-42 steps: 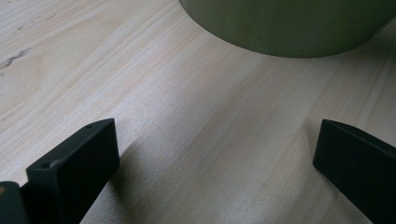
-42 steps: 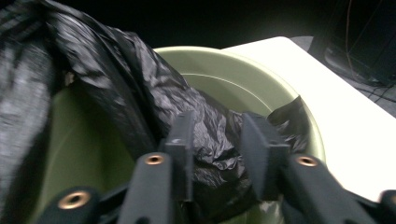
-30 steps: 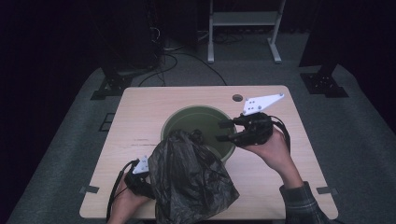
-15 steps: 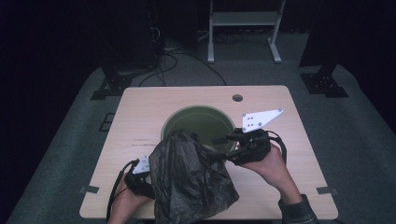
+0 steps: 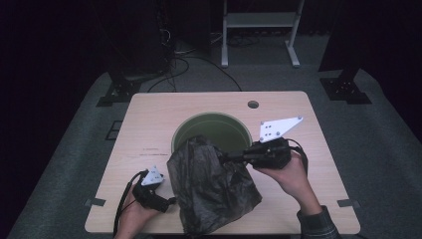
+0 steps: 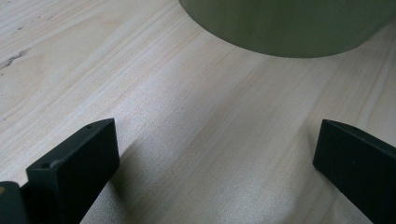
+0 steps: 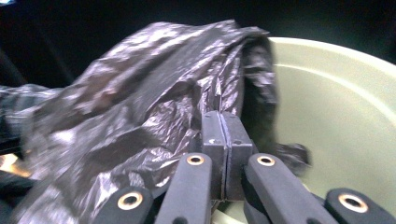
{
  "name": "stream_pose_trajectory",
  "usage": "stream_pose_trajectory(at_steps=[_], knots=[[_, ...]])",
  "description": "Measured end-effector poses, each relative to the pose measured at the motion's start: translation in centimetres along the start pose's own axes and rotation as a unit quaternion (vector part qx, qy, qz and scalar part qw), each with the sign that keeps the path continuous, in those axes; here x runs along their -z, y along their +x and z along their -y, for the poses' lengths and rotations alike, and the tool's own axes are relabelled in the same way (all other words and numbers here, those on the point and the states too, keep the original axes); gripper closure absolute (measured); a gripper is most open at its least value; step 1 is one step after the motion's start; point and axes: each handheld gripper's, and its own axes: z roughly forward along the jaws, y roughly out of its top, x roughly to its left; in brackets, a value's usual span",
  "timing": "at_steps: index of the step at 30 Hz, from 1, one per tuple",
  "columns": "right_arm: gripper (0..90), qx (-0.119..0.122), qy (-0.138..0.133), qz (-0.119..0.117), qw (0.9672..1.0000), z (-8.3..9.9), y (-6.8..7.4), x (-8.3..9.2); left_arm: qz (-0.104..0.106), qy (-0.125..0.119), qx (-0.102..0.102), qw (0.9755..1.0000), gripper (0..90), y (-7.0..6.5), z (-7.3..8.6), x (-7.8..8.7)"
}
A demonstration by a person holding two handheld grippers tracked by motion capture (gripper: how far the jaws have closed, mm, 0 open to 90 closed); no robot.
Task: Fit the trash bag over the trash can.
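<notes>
A crumpled black plastic bag (image 5: 214, 184) lies on the wooden table (image 5: 164, 114), its top edge leaning on the near rim of a round green bin (image 5: 211, 119). My right gripper (image 5: 222, 158) reaches in from the right. Its jaws have just been closing and now stand pressed together (image 7: 222, 130), pinching a fold of the bag (image 7: 140, 93) beside the bin's inner wall (image 7: 336, 116). My left gripper (image 5: 171, 201) rests low at the bag's left edge. In its own view the gripper (image 6: 215, 163) stands wide open over bare wood, with the bin's outer wall (image 6: 289, 28) ahead.
A small round hole (image 5: 253, 104) sits near the table's far edge. Beyond the table stand a white frame (image 5: 259, 30), loose cables (image 5: 184, 55) and black stand feet at the left (image 5: 117, 92) and right (image 5: 346, 87).
My right gripper came from the bin's right rim toward the bag and closed its jaws on the bag's upper edge. The left hand stayed put.
</notes>
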Motion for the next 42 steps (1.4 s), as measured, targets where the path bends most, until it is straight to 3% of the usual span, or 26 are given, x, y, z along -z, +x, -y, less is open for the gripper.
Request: stream_pose_trajectory(at_steps=[5, 10, 16, 20, 25, 29, 34, 37, 42], knots=[[89.2, -0.001, -0.003, 0.056, 0.9984, 0.2, -2.0, 1.9, 0.000, 0.000, 0.000, 1.0000, 0.0, 0.0, 0.0, 0.0], [89.2, -0.007, 0.011, 0.118, 0.9930, 0.0, -4.9, 3.2, 0.000, 0.000, 0.000, 1.0000, 0.0, 0.0, 0.0, 0.0], [88.8, -0.020, 0.026, 0.158, 0.9868, -0.4, -8.8, 2.7, 0.000, 0.000, 0.000, 1.0000, 0.0, 0.0, 0.0, 0.0], [84.8, -0.029, 0.029, 0.187, 0.9815, -0.8, -10.5, 2.1, 0.000, 0.000, 0.000, 1.0000, 0.0, 0.0, 0.0, 0.0], [72.4, -0.038, 0.003, 0.195, 0.9800, -0.5, -10.6, 2.7, 0.000, 0.000, 0.000, 1.0000, 0.0, 0.0, 0.0, 0.0], [62.3, -0.038, -0.027, 0.199, 0.9789, -0.3, -9.5, 3.7, 0.000, 0.000, 0.000, 1.0000, 0.0, 0.0, 0.0, 0.0], [41.3, -0.061, -0.034, 0.192, 0.9790, 0.2, -8.2, 5.0, 0.008, -0.001, 0.001, 1.0000, 0.0, 0.0, 0.0, 0.1], [29.2, -0.075, -0.039, 0.193, 0.9776, 0.9, -7.7, 5.6, 0.023, -0.016, 0.012, 0.9995, 0.0, 0.1, -0.1, 0.4], [15.3, -0.101, -0.056, 0.189, 0.9752, 2.1, -7.3, 6.4, 0.034, -0.037, 0.013, 0.9987, 0.0, 0.0, -0.7, 1.6]])
